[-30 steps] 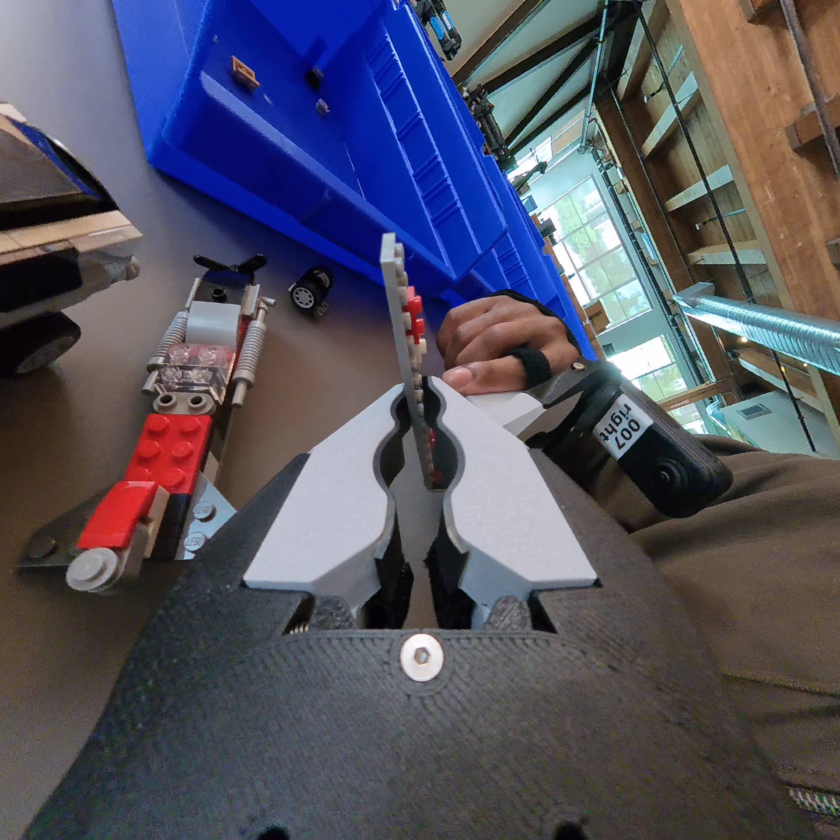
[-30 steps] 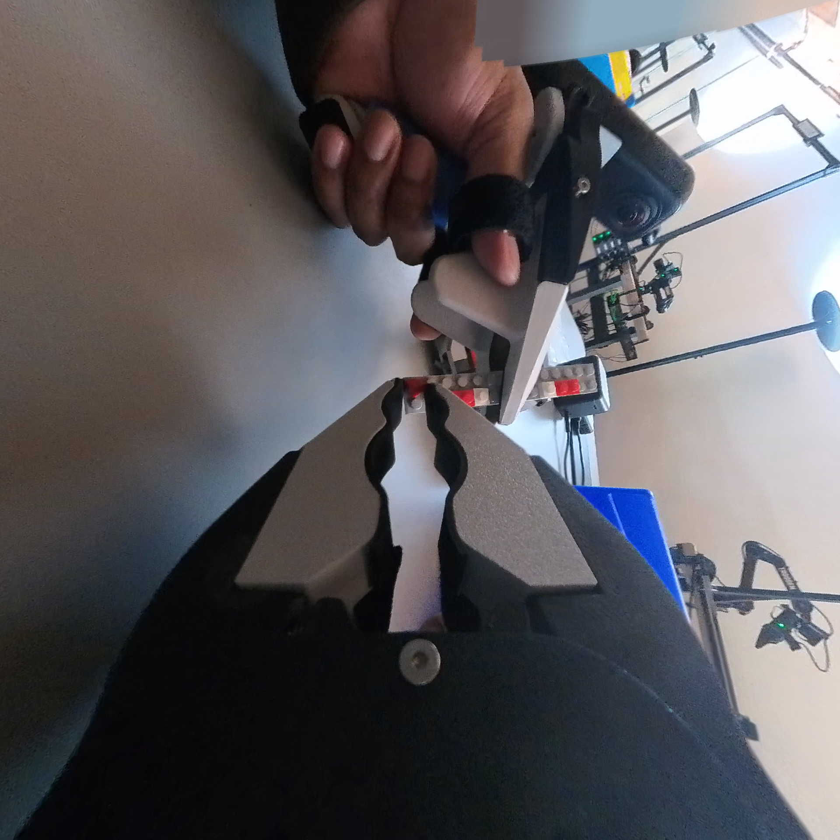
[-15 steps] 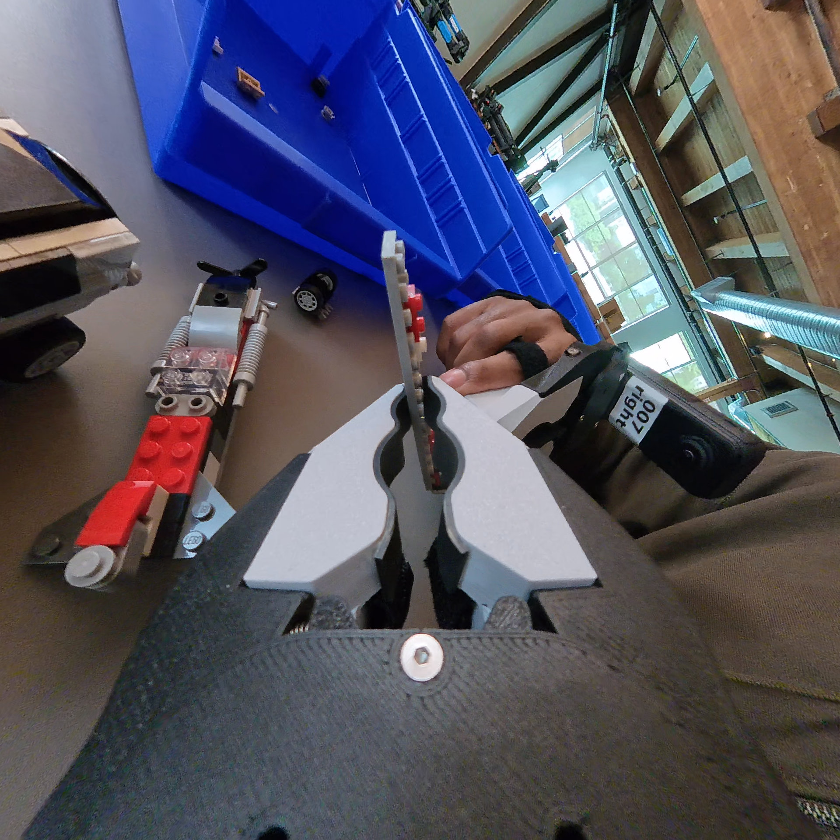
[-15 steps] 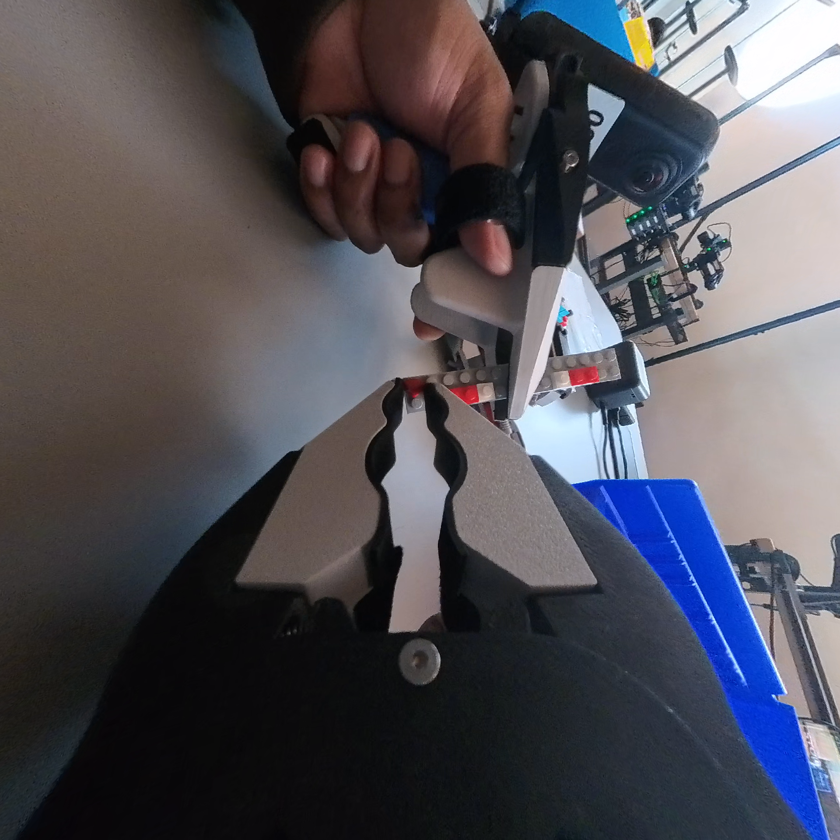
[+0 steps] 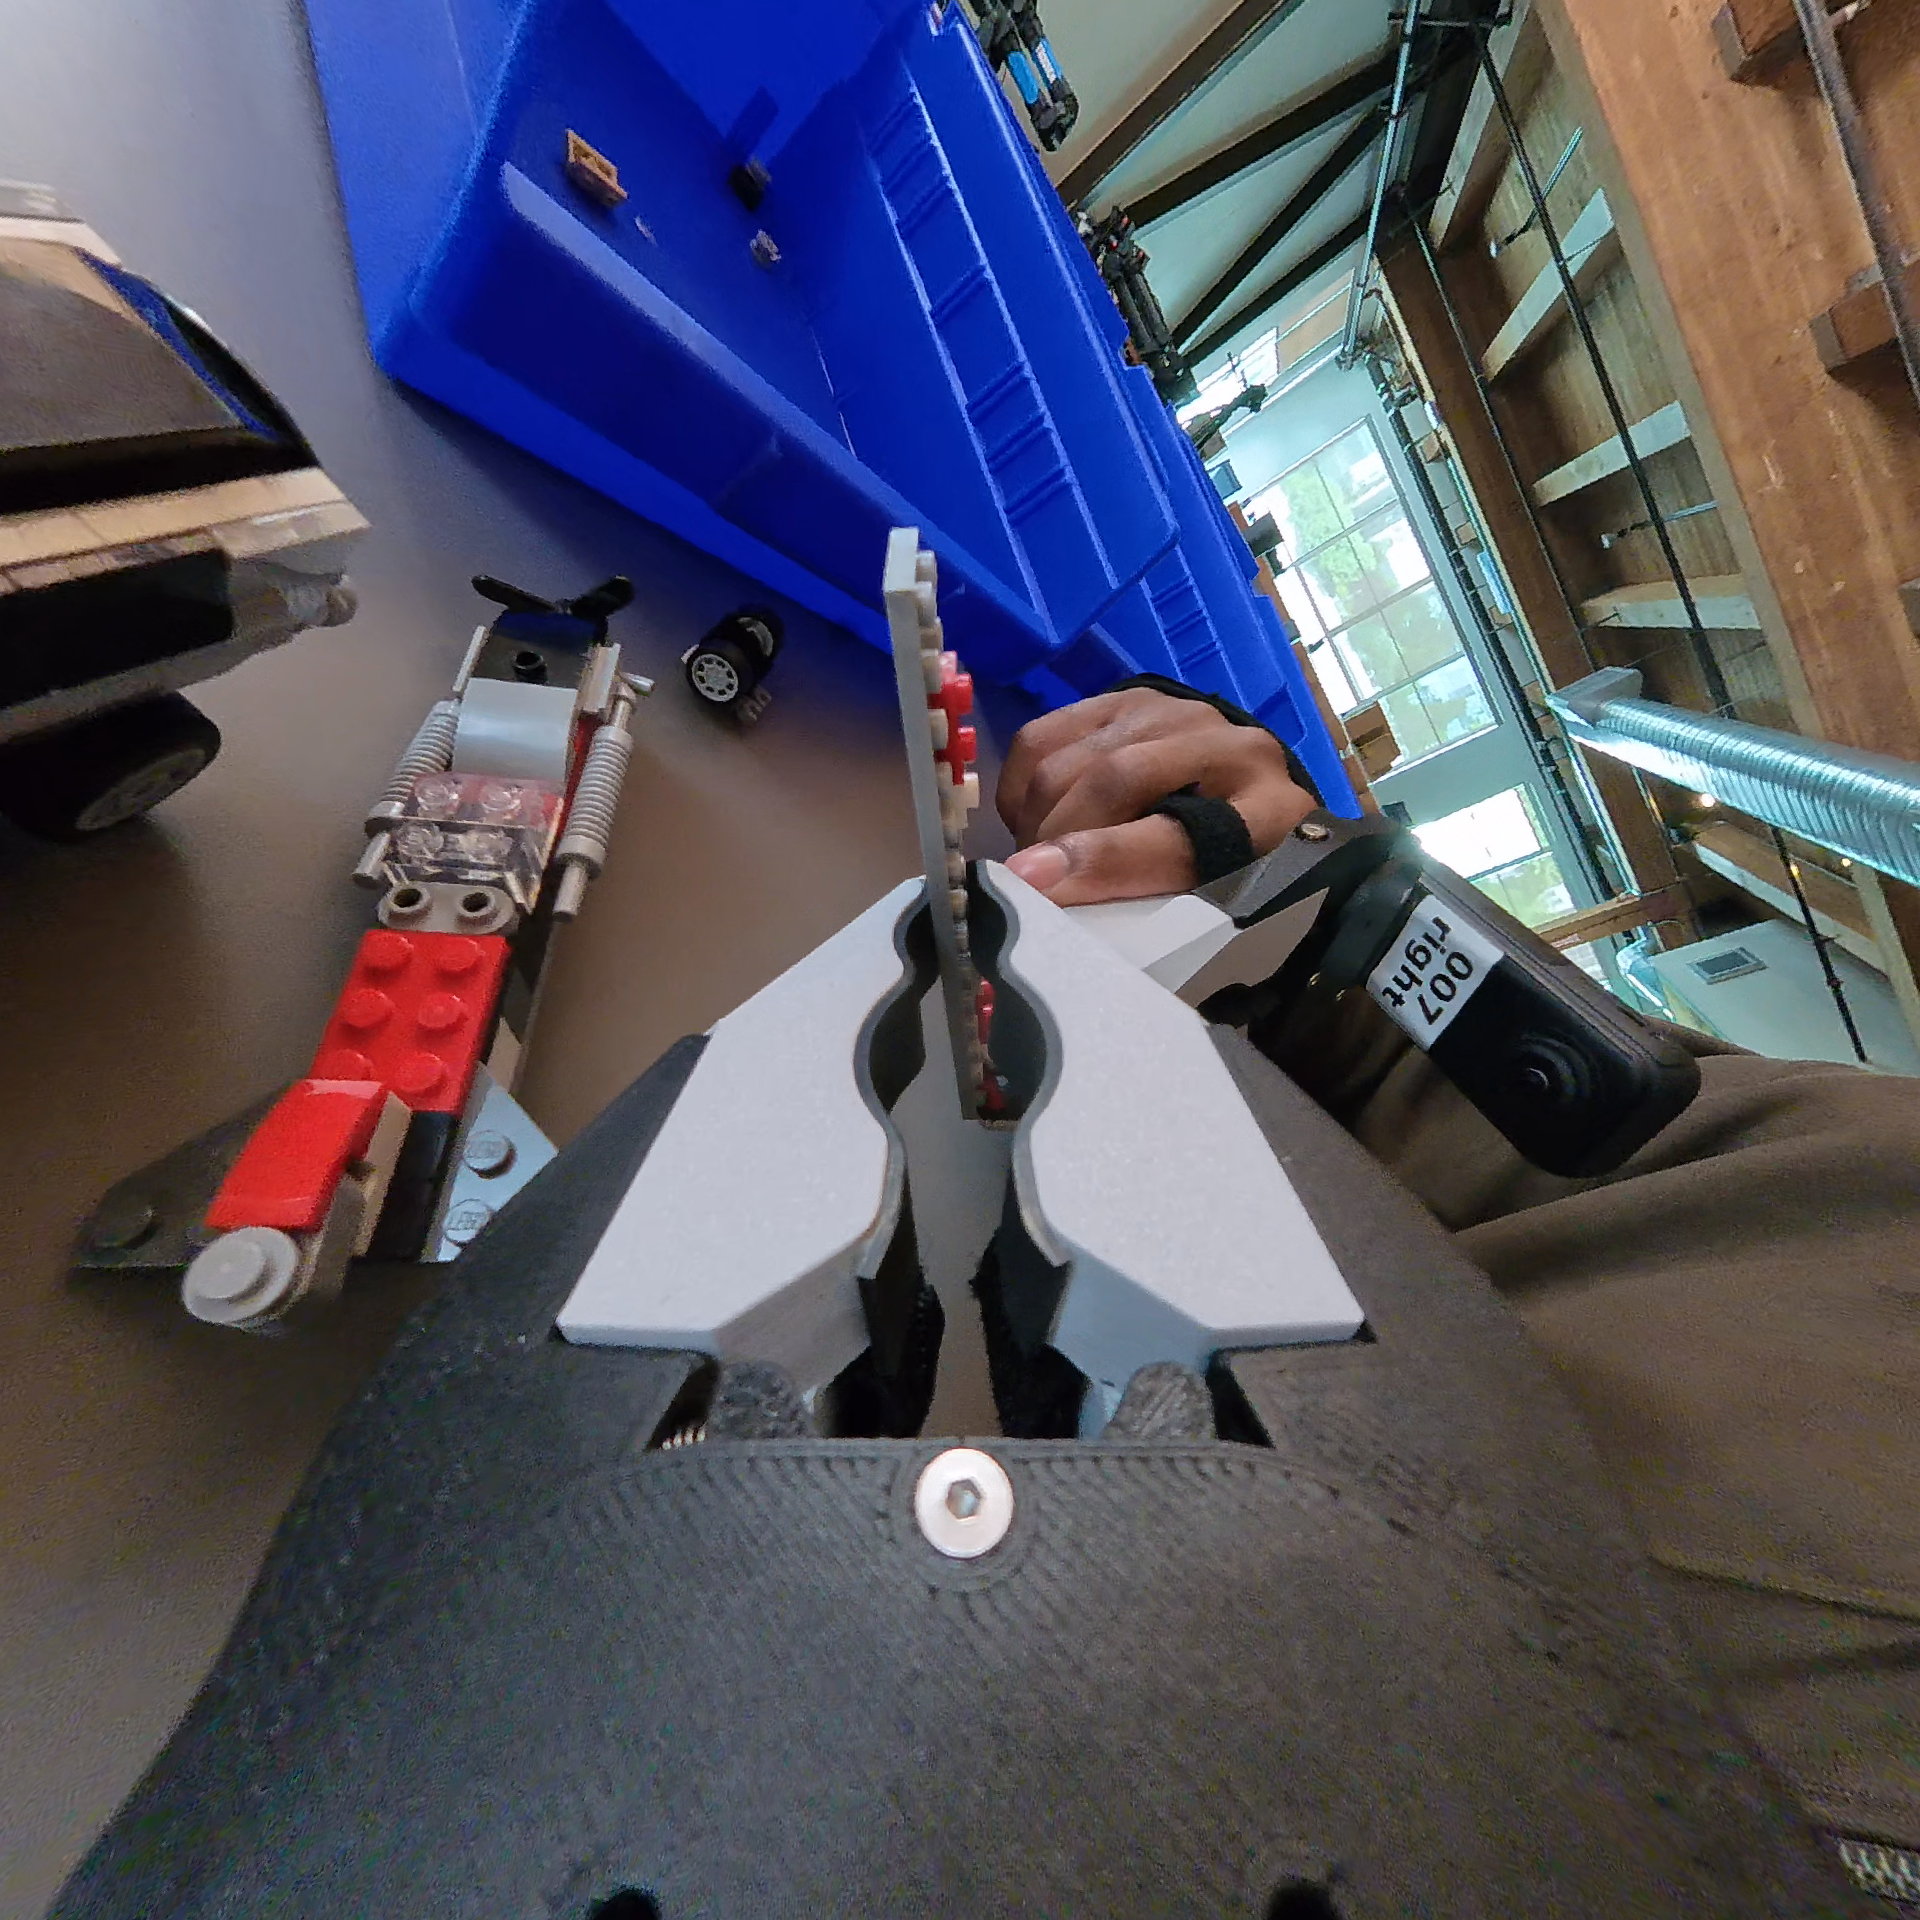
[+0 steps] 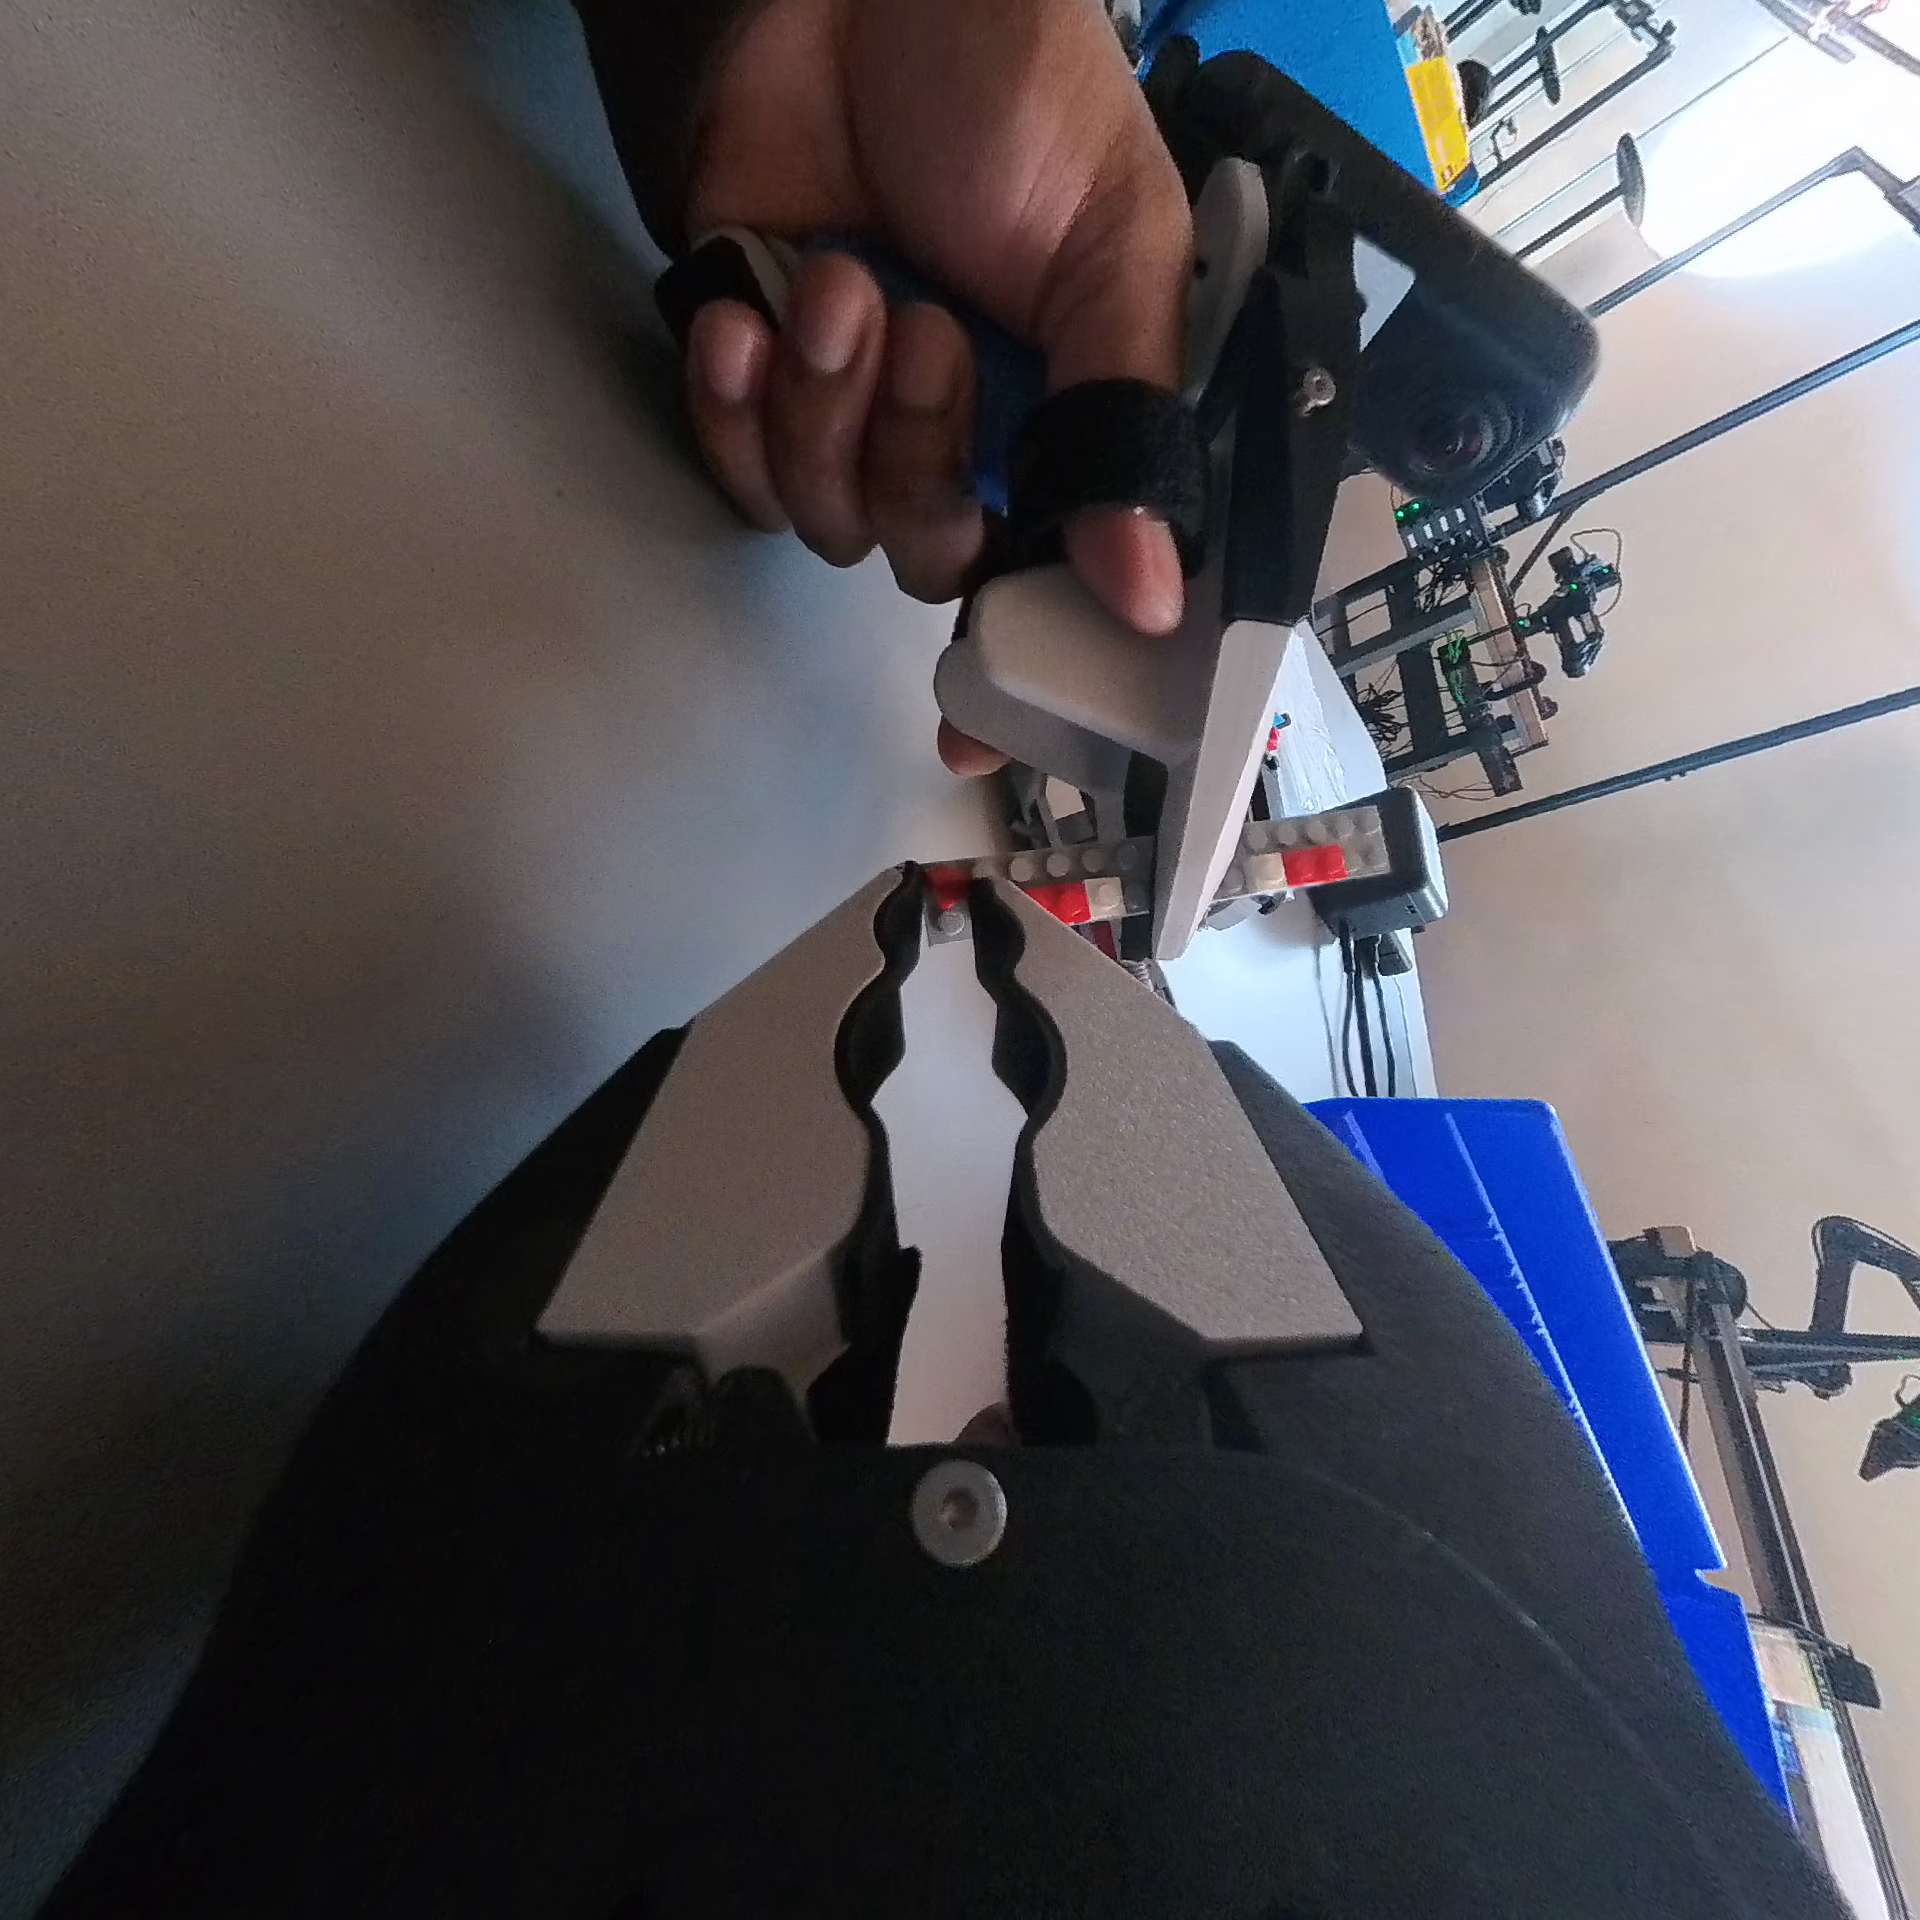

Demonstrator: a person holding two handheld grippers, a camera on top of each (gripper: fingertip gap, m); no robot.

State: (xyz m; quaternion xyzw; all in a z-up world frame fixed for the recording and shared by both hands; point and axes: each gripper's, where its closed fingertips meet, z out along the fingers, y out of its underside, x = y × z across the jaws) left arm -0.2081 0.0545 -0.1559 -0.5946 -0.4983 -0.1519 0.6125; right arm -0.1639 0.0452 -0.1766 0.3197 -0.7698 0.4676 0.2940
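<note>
We see a high workshop with timber walls, exposed beams, a silver duct point(image 5: 1756, 790) and tall windows at the far end. On the dark grey table point(image 5: 727, 831) stands a row of blue bins point(image 5: 831, 343) – two or three tiny parts lie in the nearest one. Light stands and camera rigs fill the background of the right wrist view.

On the table lies a partly built toy-brick vehicle point(image 5: 416, 935): red bricks, a clear brick, grey springs along its sides. A loose black wheel point(image 5: 732, 657) sits just beyond it, near the bins. A larger dark model edges in at the far left, only partly visible.

The smallest thing is the one in hand – a long grey studded plate point(image 5: 920, 748) carrying red and white bricks. Our left gripper point(image 5: 961, 894) holds it edge-on and upright, both fingertips clamped on its middle. Our right gripper point(image 6: 945, 899) meets one end of the same plate; its fingers point(image 6: 1039, 987) stand a little apart, closed around a small red piece point(image 6: 948, 885) seated at that end.

We judge the build to be unfinished: the plate is off the vehicle, the wheel is unattached, and the pictures cannot tell us whether the red piece is going on or coming off.
</note>
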